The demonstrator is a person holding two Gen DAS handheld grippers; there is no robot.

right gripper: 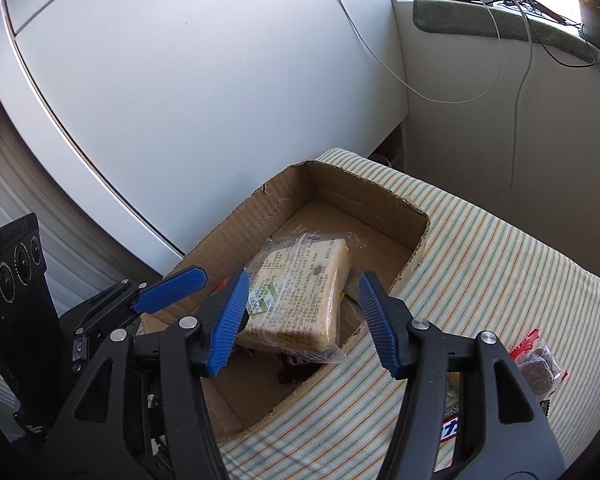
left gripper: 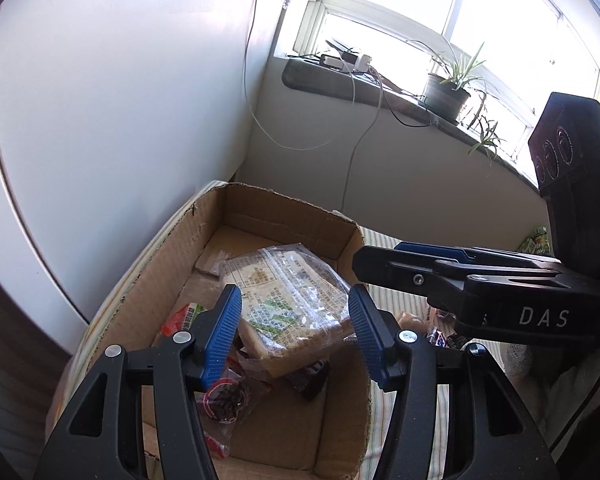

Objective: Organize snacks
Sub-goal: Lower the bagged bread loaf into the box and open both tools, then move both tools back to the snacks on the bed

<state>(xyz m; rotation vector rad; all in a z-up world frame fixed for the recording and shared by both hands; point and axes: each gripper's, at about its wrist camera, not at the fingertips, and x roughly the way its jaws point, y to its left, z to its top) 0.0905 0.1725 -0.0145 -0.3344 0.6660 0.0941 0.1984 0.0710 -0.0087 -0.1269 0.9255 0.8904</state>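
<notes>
On the striped surface (right gripper: 480,240), your box (right gripper: 260,216) holds a bread pack (right gripper: 300,300) lying lengthwise ahead, between both grippers' spread, empty fingers (left gripper: 224,332); smaller snacks (left gripper: 224,398) crowd beneath.

The cardboard box (right gripper: 300,264) is open on top, so entry from above is free. Inside, a wrapped bread pack (right gripper: 300,300) fills the middle, tilted on smaller packets; bare floor shows only toward 12 o'clock and at 6 o'clock in the left wrist view. The left gripper (right gripper: 216,292) crowds the box rim at 9 o'clock of the right wrist view. At 4 o'clock there, a dark snack packet (right gripper: 538,368) lies on the striped cloth (right gripper: 500,260), otherwise open toward 2 o'clock.
</notes>
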